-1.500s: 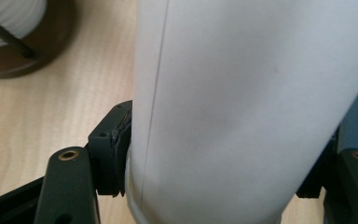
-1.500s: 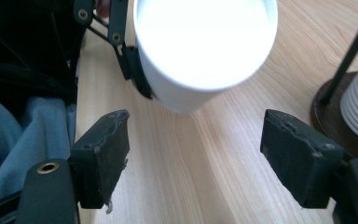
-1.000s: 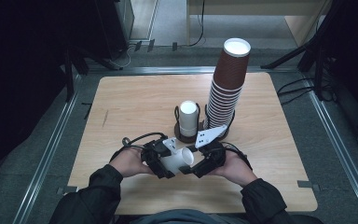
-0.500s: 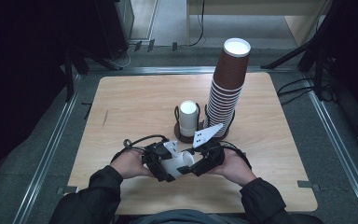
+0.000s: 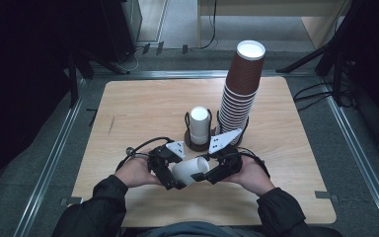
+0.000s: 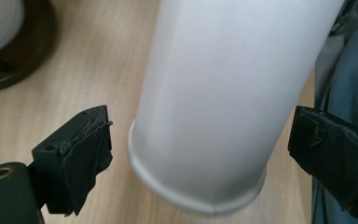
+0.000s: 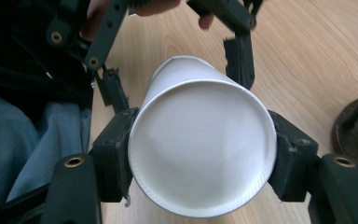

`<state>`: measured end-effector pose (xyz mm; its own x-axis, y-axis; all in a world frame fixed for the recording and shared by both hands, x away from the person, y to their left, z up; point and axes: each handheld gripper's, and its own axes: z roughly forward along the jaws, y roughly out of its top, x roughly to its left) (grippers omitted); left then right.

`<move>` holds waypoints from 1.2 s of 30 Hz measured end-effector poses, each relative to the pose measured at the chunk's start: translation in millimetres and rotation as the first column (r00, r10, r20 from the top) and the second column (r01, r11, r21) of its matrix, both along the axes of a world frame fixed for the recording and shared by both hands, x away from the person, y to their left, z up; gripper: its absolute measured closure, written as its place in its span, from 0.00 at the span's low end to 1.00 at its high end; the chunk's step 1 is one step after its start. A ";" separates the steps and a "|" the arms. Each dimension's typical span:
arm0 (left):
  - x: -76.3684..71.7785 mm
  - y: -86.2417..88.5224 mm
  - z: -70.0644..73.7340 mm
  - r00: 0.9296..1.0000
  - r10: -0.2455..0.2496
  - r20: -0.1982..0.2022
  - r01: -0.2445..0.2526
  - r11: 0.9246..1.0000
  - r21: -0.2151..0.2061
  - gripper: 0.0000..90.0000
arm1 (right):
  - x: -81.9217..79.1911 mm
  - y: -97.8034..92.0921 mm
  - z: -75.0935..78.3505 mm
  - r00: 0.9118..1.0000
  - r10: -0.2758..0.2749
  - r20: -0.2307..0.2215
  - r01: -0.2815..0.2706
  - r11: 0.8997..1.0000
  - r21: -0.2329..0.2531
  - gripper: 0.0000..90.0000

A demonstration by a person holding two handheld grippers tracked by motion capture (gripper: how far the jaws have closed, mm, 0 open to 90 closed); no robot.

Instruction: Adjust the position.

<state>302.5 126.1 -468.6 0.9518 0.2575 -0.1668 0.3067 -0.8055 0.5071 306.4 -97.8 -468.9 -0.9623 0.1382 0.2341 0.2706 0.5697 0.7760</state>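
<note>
White paper cup [image 7: 200, 140] lies sideways, clamped at its base in my right claw [image 7: 200, 154], while my left claw [image 6: 214, 154] gapes around its rim end untouching, so seating it on the holder beyond remains.

a: where is there room on the counter [image 5: 128, 113]?
b: the left half and the far left corner lie bare.
a: and ahead of the grippers?
b: the dark holder [image 5: 197, 143] with its white cup [image 5: 199, 123] stands near, the tall brown cup stack [image 5: 241, 94] just right of it; bare wood lies right of the stack.
</note>
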 end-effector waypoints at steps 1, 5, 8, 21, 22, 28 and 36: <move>0.7 1.9 1.2 1.000 0.003 0.005 -0.003 1.000 -0.004 0.07 | 0.3 -0.9 -0.4 1.000 -0.004 -0.002 0.004 1.000 -0.002 0.39; 1.6 7.2 4.2 1.000 0.024 0.007 -0.024 0.999 -0.035 0.07 | 1.0 -4.1 -1.8 1.000 -0.017 0.004 0.017 1.000 -0.004 0.39; 3.7 12.9 7.4 0.999 0.031 0.007 -0.030 0.998 -0.060 0.07 | 1.6 -7.5 -1.5 1.000 -0.028 0.009 0.028 1.000 0.000 0.39; 10.0 25.5 20.5 0.998 0.069 -0.013 -0.070 0.962 -0.263 0.07 | 2.7 -25.0 3.9 0.995 -0.095 0.014 0.094 0.991 0.093 0.39; 10.3 25.0 20.8 0.998 0.069 -0.012 -0.069 0.960 -0.271 0.07 | 2.7 -26.3 4.7 0.995 -0.098 0.014 0.096 0.990 0.107 0.39; 11.1 20.0 18.7 0.998 0.059 -0.012 -0.060 0.957 -0.283 0.07 | 0.9 -31.7 9.7 0.994 -0.107 -0.004 0.106 0.978 0.182 0.39; 8.5 8.4 14.9 1.000 0.028 0.009 -0.024 0.960 -0.277 0.07 | -2.7 -30.8 14.6 0.995 -0.099 0.002 0.096 0.966 0.240 0.39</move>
